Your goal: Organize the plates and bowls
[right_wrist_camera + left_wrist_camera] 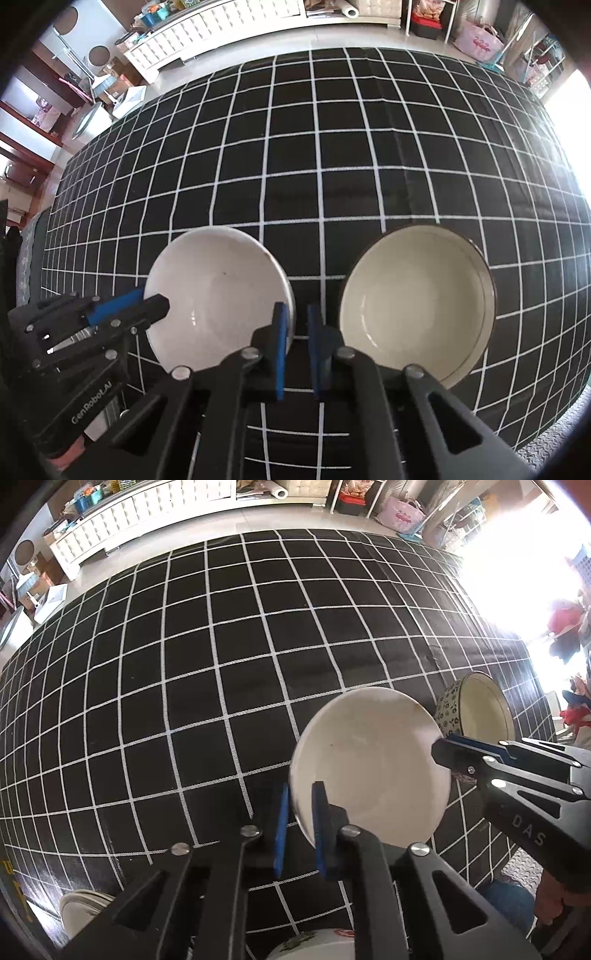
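Note:
A plain white bowl [369, 764] sits on the black checked tablecloth [221, 664]. My left gripper [298, 827] straddles its near-left rim, one finger inside and one outside, jaws narrowly apart. In the right wrist view the same white bowl [218, 291] lies left of a cream bowl [417, 302] with a blue-patterned outside [448, 705]. My right gripper [297, 347] hangs over the gap between the two bowls, its left finger by the white bowl's right rim, jaws narrowly apart and empty. In the left wrist view the right gripper [448, 751] is at the white bowl's right rim.
More crockery shows at the left wrist view's bottom edge: a white dish [83, 910] at lower left and a bowl with a printed pattern [314, 941] under the gripper. The table's near edge [546, 417] runs at lower right. White cabinets [221, 26] stand beyond the table.

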The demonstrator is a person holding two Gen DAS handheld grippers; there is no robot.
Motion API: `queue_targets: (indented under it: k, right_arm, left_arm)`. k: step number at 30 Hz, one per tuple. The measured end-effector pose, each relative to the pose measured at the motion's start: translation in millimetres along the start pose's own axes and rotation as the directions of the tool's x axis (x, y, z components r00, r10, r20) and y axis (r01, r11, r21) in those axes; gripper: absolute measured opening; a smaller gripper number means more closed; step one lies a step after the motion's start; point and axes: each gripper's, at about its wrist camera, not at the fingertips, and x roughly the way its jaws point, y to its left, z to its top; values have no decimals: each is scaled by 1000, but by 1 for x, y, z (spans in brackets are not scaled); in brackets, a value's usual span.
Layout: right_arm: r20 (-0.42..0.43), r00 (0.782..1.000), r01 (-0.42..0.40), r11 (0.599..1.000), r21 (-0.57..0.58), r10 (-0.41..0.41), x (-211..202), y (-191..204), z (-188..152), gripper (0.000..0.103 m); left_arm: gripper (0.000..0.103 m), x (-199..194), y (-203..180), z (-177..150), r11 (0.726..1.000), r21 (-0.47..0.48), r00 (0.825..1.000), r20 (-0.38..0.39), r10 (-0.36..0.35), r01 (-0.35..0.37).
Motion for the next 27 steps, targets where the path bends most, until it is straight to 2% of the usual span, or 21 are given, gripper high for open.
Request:
queue_targets:
  k: [6,17,27]
  right_arm:
    - [-4,1000,-9,1000,16,9,2,-1,-1,7]
    - [0,1000,-10,999,53,10,-2,-2,-10,6]
    - [59,998,-3,999,41,1,-52,16,-39,6]
  left_arm:
    - [5,4,0,-3,1000,-14,1000,-6,1,-1]
    - [5,2,-15,-7,1000,5,1000,-2,11,-11]
    - [5,-38,-29,-21,1000,10,999,42,15,-15]
